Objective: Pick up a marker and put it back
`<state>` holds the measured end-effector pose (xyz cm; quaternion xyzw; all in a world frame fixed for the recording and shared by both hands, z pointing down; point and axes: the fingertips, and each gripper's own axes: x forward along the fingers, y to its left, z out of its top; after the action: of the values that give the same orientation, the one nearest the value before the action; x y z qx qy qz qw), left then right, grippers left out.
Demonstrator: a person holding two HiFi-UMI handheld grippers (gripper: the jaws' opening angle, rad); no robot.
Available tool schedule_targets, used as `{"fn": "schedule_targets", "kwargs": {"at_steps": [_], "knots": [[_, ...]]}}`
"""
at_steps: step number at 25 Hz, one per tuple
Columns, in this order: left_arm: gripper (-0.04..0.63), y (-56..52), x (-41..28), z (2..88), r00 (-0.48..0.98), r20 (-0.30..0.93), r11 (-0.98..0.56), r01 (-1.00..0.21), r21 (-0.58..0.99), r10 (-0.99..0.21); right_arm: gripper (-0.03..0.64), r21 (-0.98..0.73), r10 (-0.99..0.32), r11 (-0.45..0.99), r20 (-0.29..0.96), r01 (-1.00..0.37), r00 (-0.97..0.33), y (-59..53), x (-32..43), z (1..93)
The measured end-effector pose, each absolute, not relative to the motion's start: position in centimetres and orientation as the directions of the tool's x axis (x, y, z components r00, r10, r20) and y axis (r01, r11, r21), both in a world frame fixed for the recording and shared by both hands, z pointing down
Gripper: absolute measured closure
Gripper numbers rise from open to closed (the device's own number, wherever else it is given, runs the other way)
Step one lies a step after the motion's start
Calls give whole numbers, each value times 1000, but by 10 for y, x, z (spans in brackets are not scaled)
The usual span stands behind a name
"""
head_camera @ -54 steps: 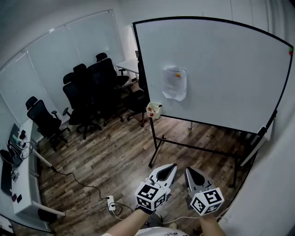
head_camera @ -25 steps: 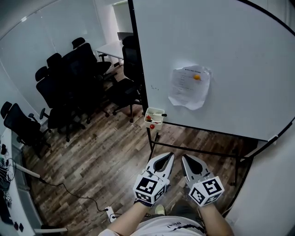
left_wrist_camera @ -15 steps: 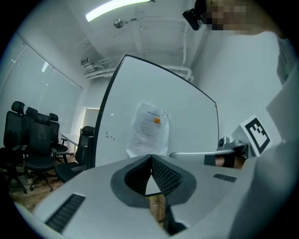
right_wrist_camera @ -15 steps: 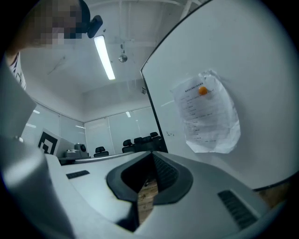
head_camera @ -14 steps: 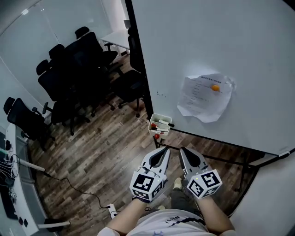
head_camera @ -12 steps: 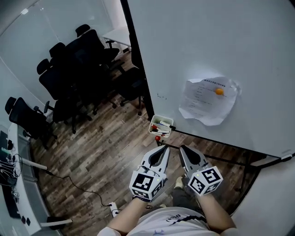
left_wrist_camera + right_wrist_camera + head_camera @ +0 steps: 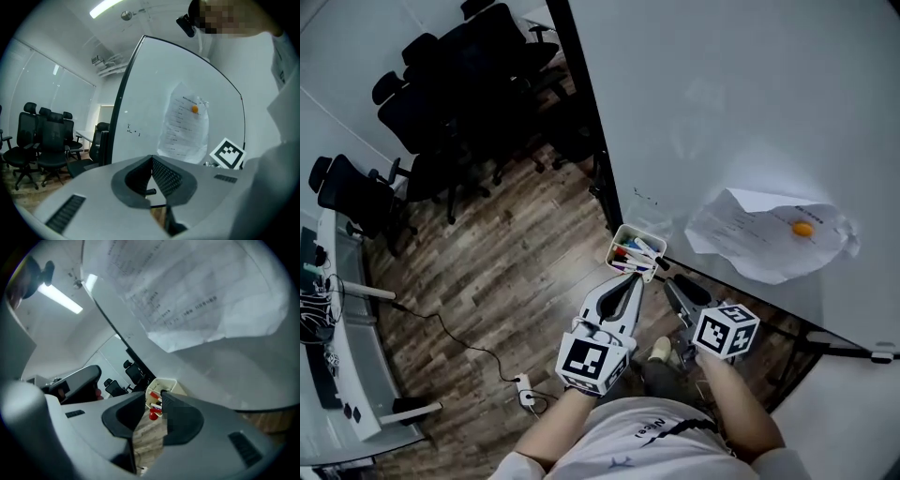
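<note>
A small white box (image 7: 622, 247) hangs at the lower left edge of the whiteboard (image 7: 750, 112) and holds several markers (image 7: 634, 254) with red, blue and black caps. My left gripper (image 7: 634, 281) points at the box from just below, its jaws shut with nothing between them (image 7: 152, 160). My right gripper (image 7: 668, 281) sits beside it, rolled to one side. Its jaws have just been opening and stand apart (image 7: 152, 403), empty. Through their gap the box (image 7: 165, 382) and its red-capped markers show a short way ahead.
A crumpled paper sheet (image 7: 769, 239) hangs on the board under an orange magnet (image 7: 803, 228). Black office chairs (image 7: 450, 84) stand to the upper left on the wood floor. A desk with cables (image 7: 328, 347) is at far left, and a power strip (image 7: 523, 389) lies on the floor.
The whiteboard and marker box have come much closer. Both grippers moved forward and down until their tips sit just below the box. The right gripper rolled and its jaws parted.
</note>
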<state>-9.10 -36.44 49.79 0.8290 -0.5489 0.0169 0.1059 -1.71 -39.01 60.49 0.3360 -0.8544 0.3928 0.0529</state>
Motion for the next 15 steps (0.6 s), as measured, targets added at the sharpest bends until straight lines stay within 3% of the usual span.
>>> {"fn": "schedule_targets", "kwargs": {"at_steps": [5,15], "knots": [[584,-381,-101,508,438,150,-410,-893,185,-886,500,-775,-498,279,389,-568,-775,-405,-24,632],[584,-397,-115,520,490,151,-449,-861,240,-858,483,-783,-536,204,413,-587,-736,-416,-38,632]]}}
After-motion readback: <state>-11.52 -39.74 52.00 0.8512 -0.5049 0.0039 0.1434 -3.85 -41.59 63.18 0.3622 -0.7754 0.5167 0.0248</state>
